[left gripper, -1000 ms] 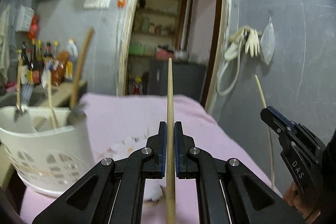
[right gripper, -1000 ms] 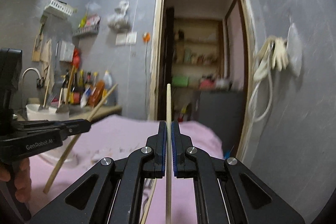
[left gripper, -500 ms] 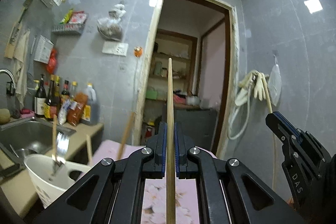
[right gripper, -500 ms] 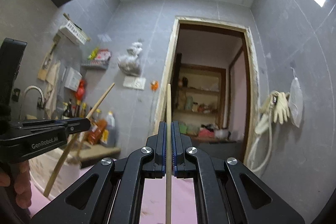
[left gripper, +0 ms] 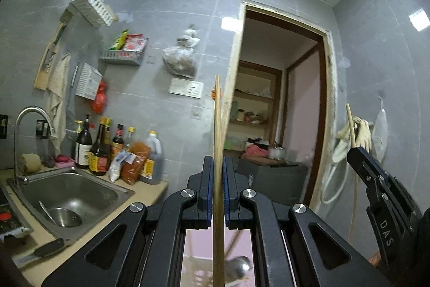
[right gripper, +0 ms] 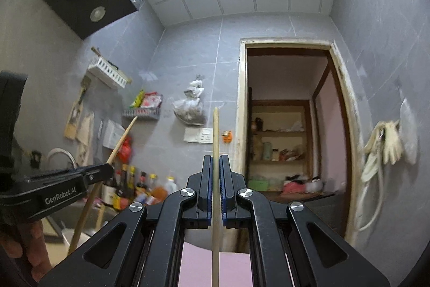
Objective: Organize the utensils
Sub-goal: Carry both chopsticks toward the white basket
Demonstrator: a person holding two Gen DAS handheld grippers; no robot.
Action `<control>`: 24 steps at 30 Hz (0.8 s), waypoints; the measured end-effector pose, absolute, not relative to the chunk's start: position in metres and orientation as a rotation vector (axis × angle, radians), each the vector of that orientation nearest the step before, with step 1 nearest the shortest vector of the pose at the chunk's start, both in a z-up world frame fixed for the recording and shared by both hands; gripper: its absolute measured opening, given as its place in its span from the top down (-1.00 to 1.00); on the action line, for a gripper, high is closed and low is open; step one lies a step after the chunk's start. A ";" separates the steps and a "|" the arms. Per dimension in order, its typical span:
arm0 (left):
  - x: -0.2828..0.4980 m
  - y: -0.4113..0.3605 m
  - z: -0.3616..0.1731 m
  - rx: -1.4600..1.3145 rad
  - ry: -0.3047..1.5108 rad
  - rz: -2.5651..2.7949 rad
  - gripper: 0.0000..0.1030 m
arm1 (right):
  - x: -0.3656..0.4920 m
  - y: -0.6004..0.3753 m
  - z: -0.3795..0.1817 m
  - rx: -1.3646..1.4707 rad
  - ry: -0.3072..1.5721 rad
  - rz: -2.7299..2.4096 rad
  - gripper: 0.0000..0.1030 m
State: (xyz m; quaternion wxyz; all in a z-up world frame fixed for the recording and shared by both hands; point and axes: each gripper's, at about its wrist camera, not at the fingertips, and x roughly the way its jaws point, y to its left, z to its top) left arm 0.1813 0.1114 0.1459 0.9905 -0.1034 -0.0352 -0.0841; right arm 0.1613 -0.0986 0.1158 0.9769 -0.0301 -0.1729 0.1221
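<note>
While tilted higher than before, both tongs [left gripper: 217, 179] [right gripper: 214, 176] clamped on upright chopsticks [left gripper: 218, 152] [right gripper: 215, 166].

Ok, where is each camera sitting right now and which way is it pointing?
Left wrist: on the left hand-held gripper, tilted up at sink, bottles and doorway; it grips a chopstick, with the right hand-held gripper at the right edge.
Right wrist: on the right hand-held gripper, aimed at ceiling and doorway, gripping its own chopstick; left hand-held gripper enters left.
Shared: doorway, wall bag, gloves.

2 wooden chopsticks [left gripper: 218, 131] [right gripper: 215, 152], upright, clamped
</note>
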 end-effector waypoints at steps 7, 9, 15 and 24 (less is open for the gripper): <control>0.200 0.178 0.144 -0.353 -0.104 -0.189 0.91 | 0.205 -0.078 0.130 0.149 -0.245 0.364 0.95; 0.205 0.193 0.142 -0.387 -0.109 -0.167 0.91 | 0.216 -0.073 0.131 0.197 -0.222 0.389 0.95; 0.223 0.219 0.130 -0.429 -0.095 -0.107 0.91 | 0.234 -0.053 0.130 0.256 -0.198 0.451 0.95; 0.232 0.223 0.098 -0.495 -0.107 -0.012 0.91 | 0.250 -0.045 0.114 0.297 -0.186 0.443 0.95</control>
